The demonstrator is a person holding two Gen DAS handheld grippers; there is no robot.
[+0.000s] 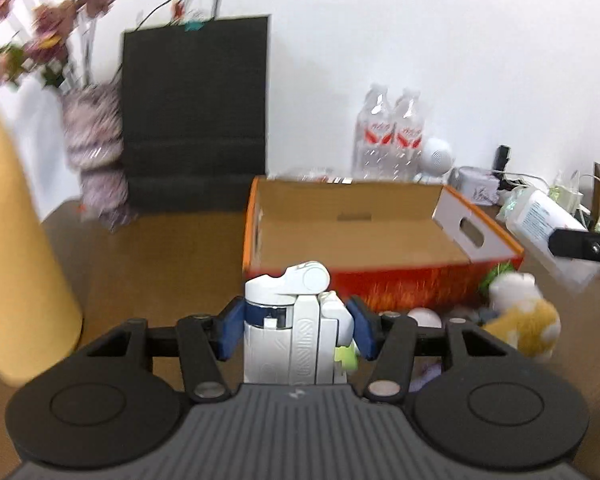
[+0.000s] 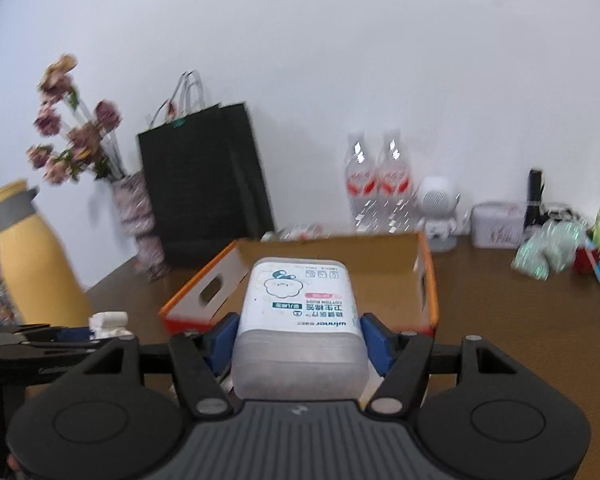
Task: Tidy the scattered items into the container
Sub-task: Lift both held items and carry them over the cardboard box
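Observation:
My left gripper (image 1: 296, 330) is shut on a white toy robot (image 1: 296, 332) and holds it just short of the near wall of the orange cardboard box (image 1: 380, 284), which stands open. My right gripper (image 2: 298, 338) is shut on a white cotton bud box (image 2: 300, 320) and holds it in front of the same orange box (image 2: 430, 280). The cotton bud box also shows in the left wrist view (image 1: 548, 228), at the box's right side. The left gripper with the toy shows at the left of the right wrist view (image 2: 100, 326).
A yellow plush toy (image 1: 520, 320) and small items lie right of the box's near corner. A yellow flask (image 1: 16, 240), flower vase (image 1: 96, 160) and black paper bag (image 1: 196, 112) stand left and behind. Water bottles (image 1: 388, 136) and clutter line the back right.

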